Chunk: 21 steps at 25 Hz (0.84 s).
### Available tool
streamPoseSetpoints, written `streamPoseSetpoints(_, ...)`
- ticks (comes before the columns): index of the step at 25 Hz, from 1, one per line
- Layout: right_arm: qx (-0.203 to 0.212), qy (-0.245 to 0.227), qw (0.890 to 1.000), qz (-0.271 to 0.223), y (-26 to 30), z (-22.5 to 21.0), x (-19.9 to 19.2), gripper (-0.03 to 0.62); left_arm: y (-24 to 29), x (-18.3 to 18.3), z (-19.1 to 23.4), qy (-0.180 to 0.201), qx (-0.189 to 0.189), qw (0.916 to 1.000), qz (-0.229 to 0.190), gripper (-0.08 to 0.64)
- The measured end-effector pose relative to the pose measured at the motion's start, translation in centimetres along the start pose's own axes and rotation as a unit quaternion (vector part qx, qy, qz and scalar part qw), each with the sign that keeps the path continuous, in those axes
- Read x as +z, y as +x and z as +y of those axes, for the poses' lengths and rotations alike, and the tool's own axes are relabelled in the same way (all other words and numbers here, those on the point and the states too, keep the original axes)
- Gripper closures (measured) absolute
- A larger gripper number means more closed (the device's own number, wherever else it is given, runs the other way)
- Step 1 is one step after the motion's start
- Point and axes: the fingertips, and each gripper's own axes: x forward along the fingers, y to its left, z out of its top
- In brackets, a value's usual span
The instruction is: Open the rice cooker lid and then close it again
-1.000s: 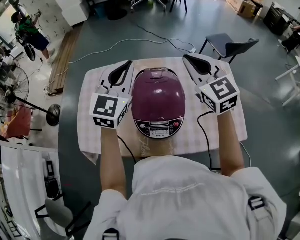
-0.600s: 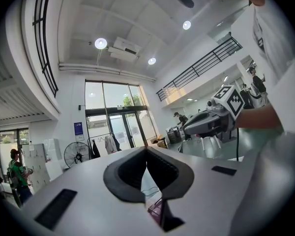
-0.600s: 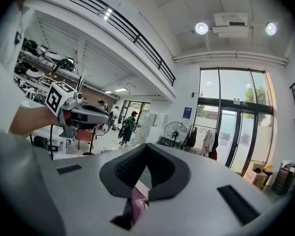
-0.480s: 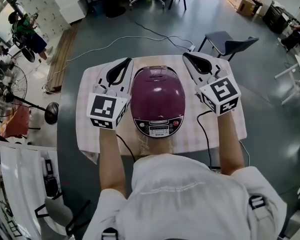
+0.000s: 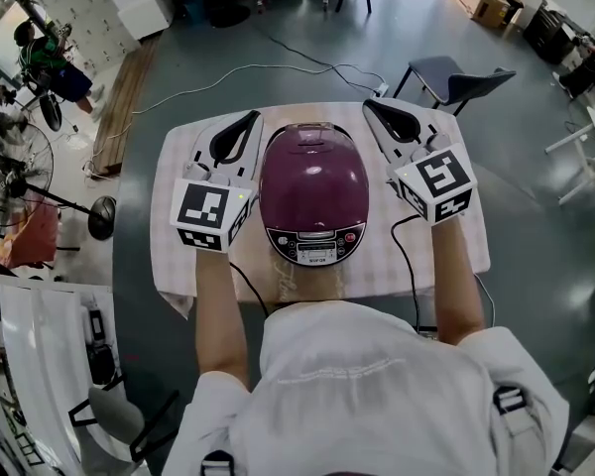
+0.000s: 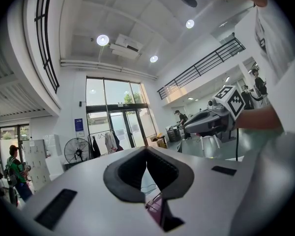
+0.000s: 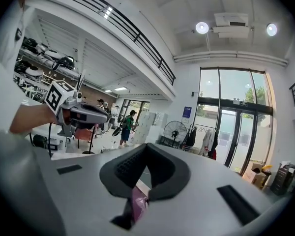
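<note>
A purple rice cooker (image 5: 314, 201) with its lid down sits in the middle of a small table with a checked cloth (image 5: 416, 261); its dark control panel (image 5: 315, 243) faces me. My left gripper (image 5: 249, 119) hovers just left of the cooker, jaws shut and empty. On the cooker's right my right gripper (image 5: 368, 108) is held the same way, shut with nothing between its jaws. Neither touches the cooker. In the left gripper view the left gripper (image 6: 146, 150) points level across the room, a sliver of purple below it. The right gripper (image 7: 146, 148) also looks out level.
A black cable (image 5: 405, 266) runs from the right gripper down over the cloth. A dark chair (image 5: 454, 87) stands behind the table at the right. A floor fan (image 5: 20, 181) stands far left. White cables (image 5: 278, 67) trail over the grey floor beyond the table.
Only the head view has shifted slightly; both grippers and the cooker keep their places.
</note>
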Motion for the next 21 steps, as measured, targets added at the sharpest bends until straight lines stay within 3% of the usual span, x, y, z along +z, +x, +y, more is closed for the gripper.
streamPoseSetpoints(21,0.003,0.004,1.000,0.006,-0.1,0.5,-1.1,0.568,-0.5,-1.1,-0.6,-0.007,-0.004,0.9999,0.012,0.543)
